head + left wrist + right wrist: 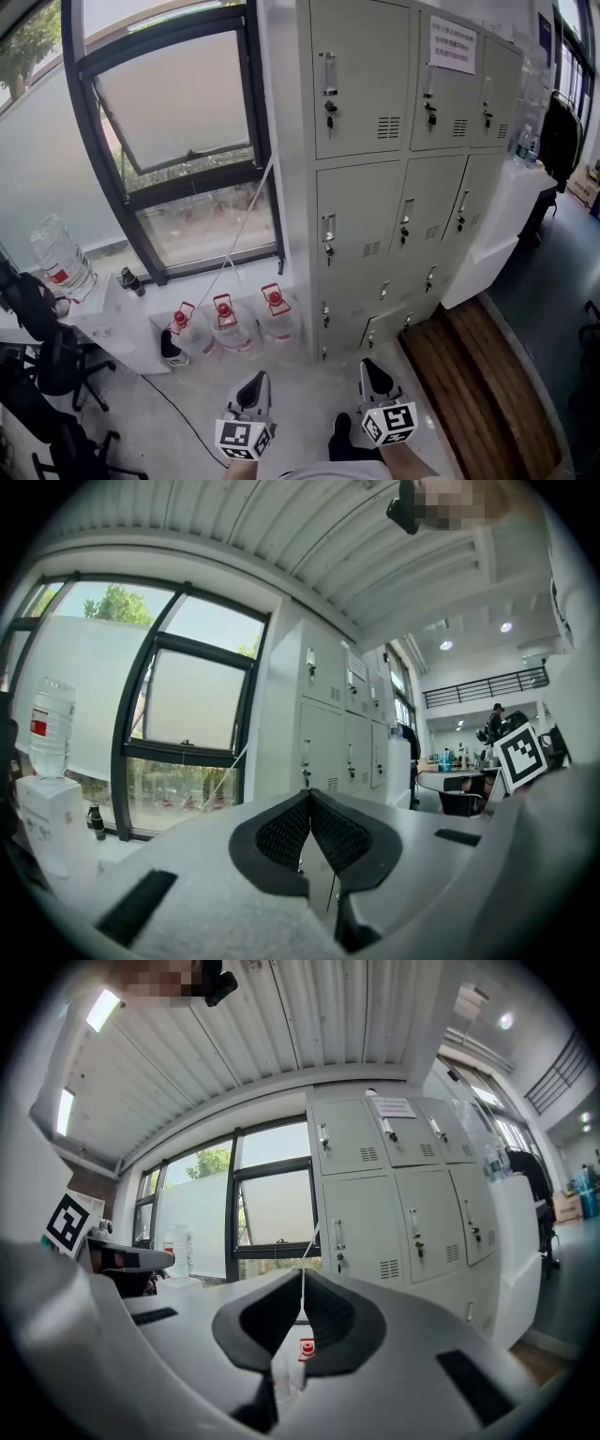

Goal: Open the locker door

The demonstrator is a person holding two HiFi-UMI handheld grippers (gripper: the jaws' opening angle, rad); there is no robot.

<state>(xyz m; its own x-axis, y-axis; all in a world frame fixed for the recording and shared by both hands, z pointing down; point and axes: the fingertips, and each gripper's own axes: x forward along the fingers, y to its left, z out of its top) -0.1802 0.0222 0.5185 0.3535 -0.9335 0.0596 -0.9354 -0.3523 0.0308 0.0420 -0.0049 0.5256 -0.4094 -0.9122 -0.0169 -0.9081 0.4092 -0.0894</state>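
Locker door (352, 217) in the middle row, like every other door on the grey locker bank (441, 202), sat shut in the head view, far ahead and just right of the window (169, 141). Near the bottom edge, the left claw (255, 381) and right claw (373, 369) hung side by side, well apart from the lockers, with red-capped water jugs (227, 326) on the floor below the window. The left gripper view showed the left claw (309, 797) pinched closed on nothing, with the locker bank (323, 714) far beyond its tips and right of the window (187, 724). The right gripper view showed the right claw (302, 1283) closed and empty too, with the locker bank (394, 1185) far off to the right.
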